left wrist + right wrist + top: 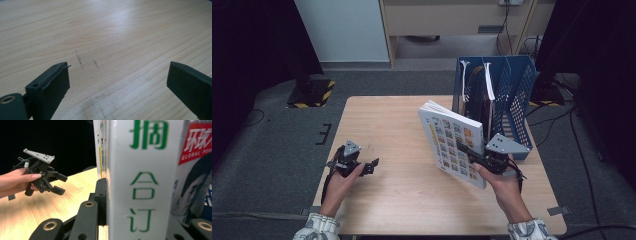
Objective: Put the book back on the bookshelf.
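The wooden table (pixel 412 200) takes up the middle of the high view, its top bare apart from a few faint pencil marks seen close in the left gripper view. At its far right corner stands a blue file rack (pixel 517 90) with perforated walls; thin booklets (pixel 487 82) stand upright in its compartments. Just in front of the rack, raised above the table and tilted, is a thick white book (pixel 452 142) whose cover carries rows of small coloured pictures. The right tongs (pixel 474 156) are clamped on this book near its lower edge, one black jaw flat against the cover; in the right gripper view the white spine with green characters (pixel 141 182) stands upright between the jaws, pads pressed to either side. The book is close to the rack, apart from it as far as can be told. The left tongs (pixel 371 166) hang low over the table's near left part, well apart from the book, jaws spread wide with nothing between them
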### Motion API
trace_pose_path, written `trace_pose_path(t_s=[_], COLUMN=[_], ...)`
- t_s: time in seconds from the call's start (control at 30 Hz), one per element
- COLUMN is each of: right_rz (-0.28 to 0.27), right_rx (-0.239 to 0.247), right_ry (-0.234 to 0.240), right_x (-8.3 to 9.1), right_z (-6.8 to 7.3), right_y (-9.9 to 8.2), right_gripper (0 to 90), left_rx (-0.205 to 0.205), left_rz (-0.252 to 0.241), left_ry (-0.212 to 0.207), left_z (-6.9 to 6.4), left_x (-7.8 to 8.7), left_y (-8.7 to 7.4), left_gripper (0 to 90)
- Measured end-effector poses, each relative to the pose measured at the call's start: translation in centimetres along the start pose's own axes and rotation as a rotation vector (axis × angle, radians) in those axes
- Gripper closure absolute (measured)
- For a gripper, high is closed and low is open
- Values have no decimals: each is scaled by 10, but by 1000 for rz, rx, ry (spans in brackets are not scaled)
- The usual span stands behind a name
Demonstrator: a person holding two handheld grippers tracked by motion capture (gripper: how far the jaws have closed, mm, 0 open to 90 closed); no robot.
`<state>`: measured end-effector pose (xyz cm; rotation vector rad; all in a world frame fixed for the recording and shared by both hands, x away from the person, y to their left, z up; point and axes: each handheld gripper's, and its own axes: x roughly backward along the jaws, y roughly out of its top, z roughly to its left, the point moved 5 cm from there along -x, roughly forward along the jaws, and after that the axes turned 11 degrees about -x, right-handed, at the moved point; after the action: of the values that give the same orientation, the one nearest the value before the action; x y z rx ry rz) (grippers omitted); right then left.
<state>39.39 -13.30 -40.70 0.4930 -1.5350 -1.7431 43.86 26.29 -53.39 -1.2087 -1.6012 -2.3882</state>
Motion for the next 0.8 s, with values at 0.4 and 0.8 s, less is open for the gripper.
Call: trace_pose_path(t_s=[0.4, 0.8], right_rz=[-19, -26], right_rx=[-13, -11], right_ry=[-10, -28], right_x=[17, 36], right_z=[-4, -8], right_y=[0, -3], right_gripper=[739, 739], left_rx=[1, -1], left_rz=[-1, 0], left_ry=[0, 0], left_z=[0, 0], left_x=[0, 0], left_y=[0, 0], left_gripper=[43, 43])
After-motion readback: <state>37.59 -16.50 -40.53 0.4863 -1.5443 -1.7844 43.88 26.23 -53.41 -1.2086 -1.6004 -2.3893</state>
